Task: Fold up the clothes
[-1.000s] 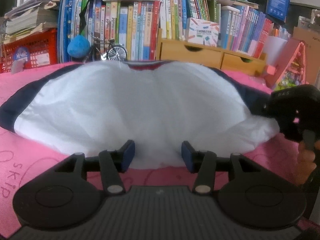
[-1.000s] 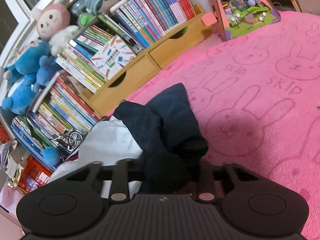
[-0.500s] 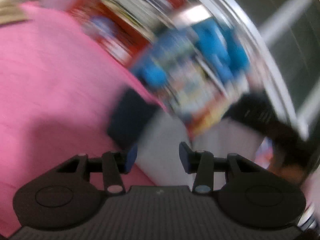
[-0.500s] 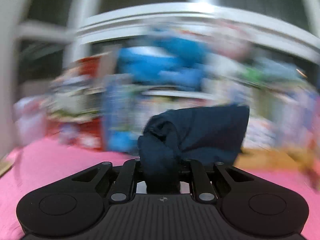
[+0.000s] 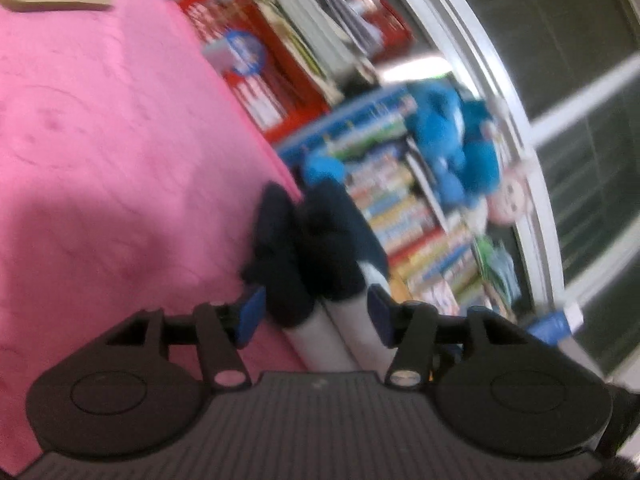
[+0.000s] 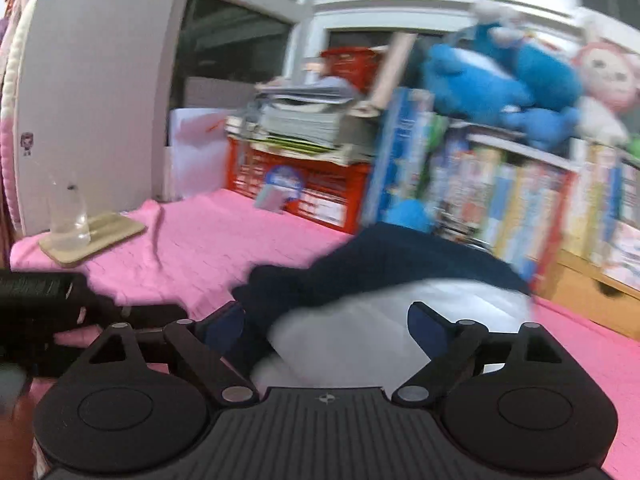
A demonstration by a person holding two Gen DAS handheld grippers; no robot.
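Note:
A white shirt with navy sleeves (image 6: 384,280) lies folded on the pink blanket (image 6: 208,248). My right gripper (image 6: 326,326) is open, its jaws wide apart just above the white cloth, holding nothing. In the tilted, blurred left wrist view my left gripper (image 5: 314,314) is open, and the shirt's navy sleeves (image 5: 304,248) and white folds lie between and beyond its blue fingertips (image 5: 252,312). The left gripper also shows in the right wrist view (image 6: 52,312), at the left beside the shirt.
A bookshelf with books (image 6: 500,196) and blue plush toys (image 6: 500,76) lines the back. A red crate (image 6: 304,188) holds stacked papers. A clear bottle stands on a wooden board (image 6: 92,236) at the left. A wooden drawer unit (image 6: 592,292) is at the right.
My right gripper swung the navy sleeve across to the left and let it go, its jaws now open. My left gripper turned sharply and moved to the shirt's sleeve end.

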